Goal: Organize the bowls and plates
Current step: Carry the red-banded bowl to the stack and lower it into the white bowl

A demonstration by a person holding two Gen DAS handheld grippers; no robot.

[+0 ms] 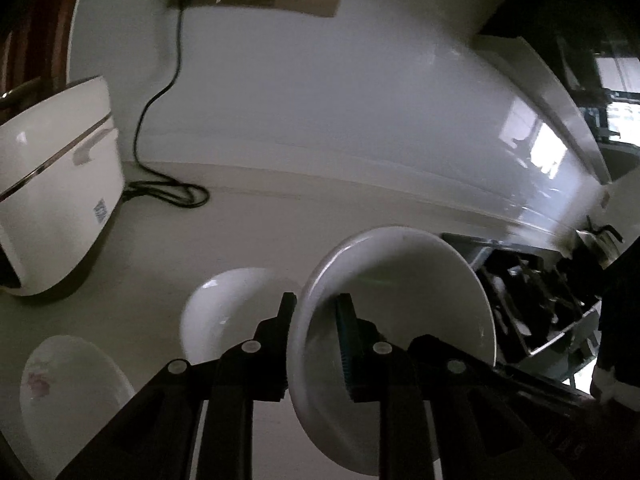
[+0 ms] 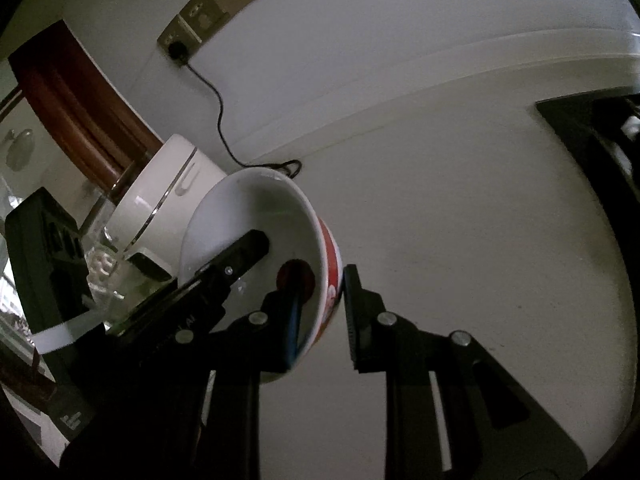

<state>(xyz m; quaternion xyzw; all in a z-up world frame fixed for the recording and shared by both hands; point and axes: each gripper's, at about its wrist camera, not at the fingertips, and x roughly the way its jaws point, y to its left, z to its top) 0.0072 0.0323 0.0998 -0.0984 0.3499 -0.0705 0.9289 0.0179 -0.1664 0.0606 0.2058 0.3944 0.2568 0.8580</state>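
While each hand-held gripper carries a bowl by the rim alone, both grips look thin. The left hand-held gripper [image 1: 316, 332] is clenched on the near wall of a plain white bowl [image 1: 400, 300], one finger outside and one inside, and the bowl hangs tilted, its mouth turned back toward the camera. Below and left of it, a second white bowl [image 1: 224, 308] and a flower-patterned plate [image 1: 64, 392] rest on the tabletop [image 1: 320, 216]. The right hand-held gripper [image 2: 320, 308] likewise pinches the wall of a red-patterned bowl [image 2: 256, 232], which is tipped and raised clear of the tabletop, with a white cooker [image 2: 168, 192] just beyond it on the left.

The main risk, as I judge it, is a bowl pivoting or slipping out of its pinch: glazed ceramic is slick, the weight hangs far from the pads, and any quick swing or roll would lever it loose. A second danger is the two bowls knocking together, or the white one chipping the bowl below if it is lowered off-centre for stacking. The cooker's cord [image 1: 160, 100] lies well away.
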